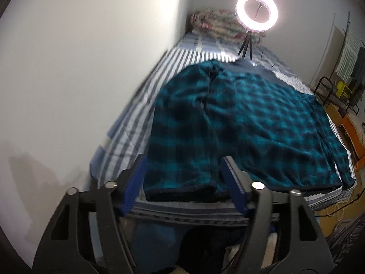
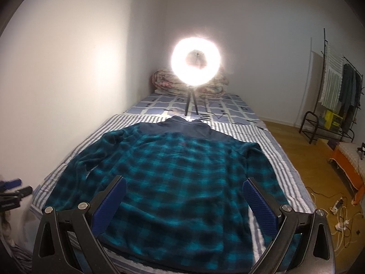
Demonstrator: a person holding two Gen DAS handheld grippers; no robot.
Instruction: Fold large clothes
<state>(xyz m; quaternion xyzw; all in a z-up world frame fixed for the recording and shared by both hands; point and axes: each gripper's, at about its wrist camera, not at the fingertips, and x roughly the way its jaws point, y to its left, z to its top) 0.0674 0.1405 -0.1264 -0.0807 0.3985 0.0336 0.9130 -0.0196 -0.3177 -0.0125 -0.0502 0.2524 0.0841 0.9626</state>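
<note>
A teal and black plaid shirt [image 1: 262,118] [image 2: 182,173] with a navy collar lies spread flat on the striped bed [image 1: 136,114] [image 2: 269,150], collar at the far end. Its left sleeve [image 1: 182,141] runs down alongside the body, with the cuff at the bed's near edge. My left gripper [image 1: 184,162] hovers over that cuff, and the cuff shows between its blue pads [image 1: 134,182] without being pinched. It also appears at the left edge of the right wrist view as a blurred left gripper [image 2: 11,189]. My right gripper [image 2: 184,180] stands open over the shirt's lower body, near the hem.
A lit ring light on a small tripod [image 1: 256,11] [image 2: 196,57] stands on the bed beyond the collar, with a folded quilt [image 2: 164,82] behind it. A white wall runs along the bed's left side. On the right are wood floor, cables [image 2: 340,214], a black rack [image 2: 324,125] and hanging clothes.
</note>
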